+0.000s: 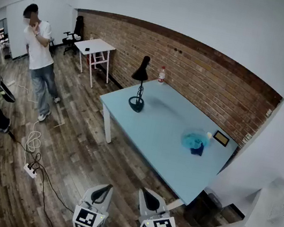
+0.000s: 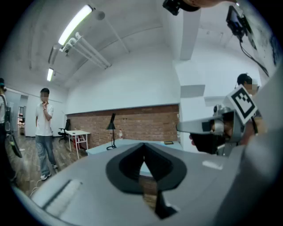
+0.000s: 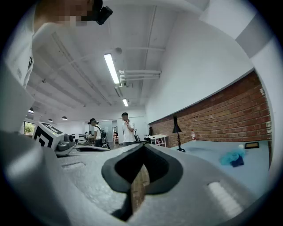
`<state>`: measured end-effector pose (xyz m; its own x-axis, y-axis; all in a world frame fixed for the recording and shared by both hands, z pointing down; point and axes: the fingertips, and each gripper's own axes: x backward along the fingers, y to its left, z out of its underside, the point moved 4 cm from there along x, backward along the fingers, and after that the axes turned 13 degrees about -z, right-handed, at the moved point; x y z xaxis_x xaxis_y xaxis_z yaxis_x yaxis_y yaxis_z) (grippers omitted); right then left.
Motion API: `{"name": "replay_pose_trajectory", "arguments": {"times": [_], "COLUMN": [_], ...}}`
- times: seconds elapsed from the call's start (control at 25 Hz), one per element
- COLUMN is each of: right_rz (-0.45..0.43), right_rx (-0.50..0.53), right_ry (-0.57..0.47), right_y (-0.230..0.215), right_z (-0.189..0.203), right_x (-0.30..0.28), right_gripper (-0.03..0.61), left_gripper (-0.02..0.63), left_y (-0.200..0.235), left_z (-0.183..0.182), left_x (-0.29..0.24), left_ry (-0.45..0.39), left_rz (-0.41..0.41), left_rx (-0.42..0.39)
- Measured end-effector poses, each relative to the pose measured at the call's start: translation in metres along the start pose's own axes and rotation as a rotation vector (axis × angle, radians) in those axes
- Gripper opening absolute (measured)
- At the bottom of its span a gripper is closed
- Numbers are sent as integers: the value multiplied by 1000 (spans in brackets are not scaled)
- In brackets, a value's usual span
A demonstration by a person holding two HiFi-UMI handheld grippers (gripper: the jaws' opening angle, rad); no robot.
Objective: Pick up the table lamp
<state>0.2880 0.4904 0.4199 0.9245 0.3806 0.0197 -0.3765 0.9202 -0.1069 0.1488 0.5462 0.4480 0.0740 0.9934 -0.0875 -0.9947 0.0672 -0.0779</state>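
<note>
- the left tongs (image 1: 102, 190) and right tongs (image 1: 148, 195) sit side by side at the bottom centre of the head view, just beside each other, with their marker cubes nearest the camera.
- both point up the frame towards the worktop (image 1: 154, 137) and are held about level over the wooden floor (image 1: 71, 146).
- in the left gripper view the left tongs are pressed together, tips meeting at mid-frame with nothing between them.
- in the right gripper view the right tongs are likewise pressed together and hold nothing.
- the left gripper view shows the right tongs at its right edge, level with it; the right gripper view shows the left tongs at its left edge.
- the lamp (image 1: 139, 85) stands upright on the far left corner of the light blue worktop, upper centre of the head view, black, with its shade tilted down and its round base flat on the surface.
- the lamp is well apart from both tongs; neither touches it.
- a bottle (image 1: 162, 75) stands near the lamp, against the brick wall (image 1: 209, 73).
- a blue cloth (image 1: 195, 142) lies towards the right end of the worktop, centre right of the frame.
- a person (image 1: 40, 59) stands on the floor at the upper left, near a white table (image 1: 96, 48).
</note>
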Motion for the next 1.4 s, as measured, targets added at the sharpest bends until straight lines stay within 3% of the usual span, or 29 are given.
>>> {"name": "replay_pose_trajectory", "arguments": {"times": [1.04,1.4], "right_rz": [-102,-72], "right_rx": [-72,-65], "right_ry": [-55,-35], "right_y": [-70,-98], "right_z": [0,13], "right_x": [19,-31], "right_gripper": [-2,-2], "left_gripper": [-9,-9], "left_y": [-44,-13], "left_z": [5,13], "left_x": [-51,-101], "left_ry": [35,17], "left_rz": [-62,-33], "left_rx": [-4,-23]}}
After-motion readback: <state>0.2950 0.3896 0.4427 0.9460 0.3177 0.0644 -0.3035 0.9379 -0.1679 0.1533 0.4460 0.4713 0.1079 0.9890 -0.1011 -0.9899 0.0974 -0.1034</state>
